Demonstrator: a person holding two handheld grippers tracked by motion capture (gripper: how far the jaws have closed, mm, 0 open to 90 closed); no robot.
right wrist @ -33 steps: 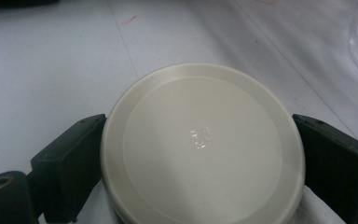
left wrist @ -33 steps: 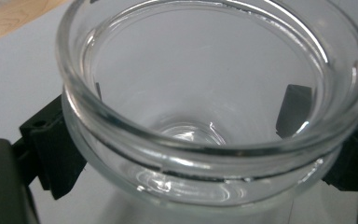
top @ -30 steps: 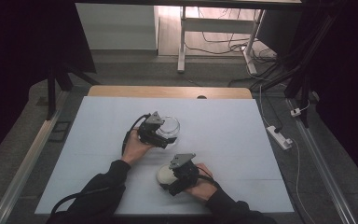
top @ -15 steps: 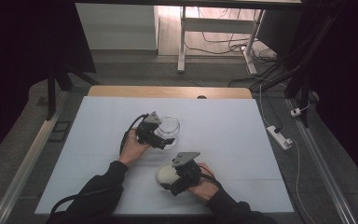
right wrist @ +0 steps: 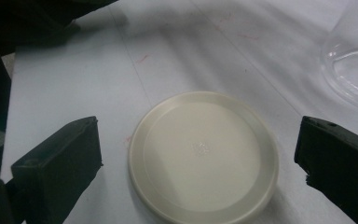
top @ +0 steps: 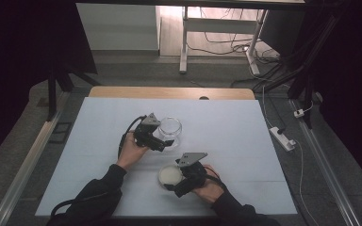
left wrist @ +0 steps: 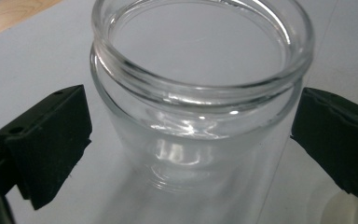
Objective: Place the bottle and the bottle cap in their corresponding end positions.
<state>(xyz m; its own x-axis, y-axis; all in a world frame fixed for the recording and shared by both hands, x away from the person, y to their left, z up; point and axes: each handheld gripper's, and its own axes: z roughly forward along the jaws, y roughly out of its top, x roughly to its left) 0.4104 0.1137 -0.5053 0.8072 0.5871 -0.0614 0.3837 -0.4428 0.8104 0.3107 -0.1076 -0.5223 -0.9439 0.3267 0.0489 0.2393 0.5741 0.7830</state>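
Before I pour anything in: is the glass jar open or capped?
Open. The glass jar shows a bare rim, and its cream lid lies flat on the table beside it.

The tabletop [top: 245, 136] is a plain pale blue-white sheet with a light wood strip [top: 169, 92] along its far edge, and in the right gripper view it carries a few faint red marks [right wrist: 142, 58]. The jar [left wrist: 196, 93] is clear, colourless glass, and the lid [right wrist: 204, 154] is plain cream-white. Both the left claw [top: 162, 143] and the right claw [top: 175, 181] are matte black, the right one topped by a grey plate [top: 192, 158], and the person's sleeves [top: 94, 197] are black.
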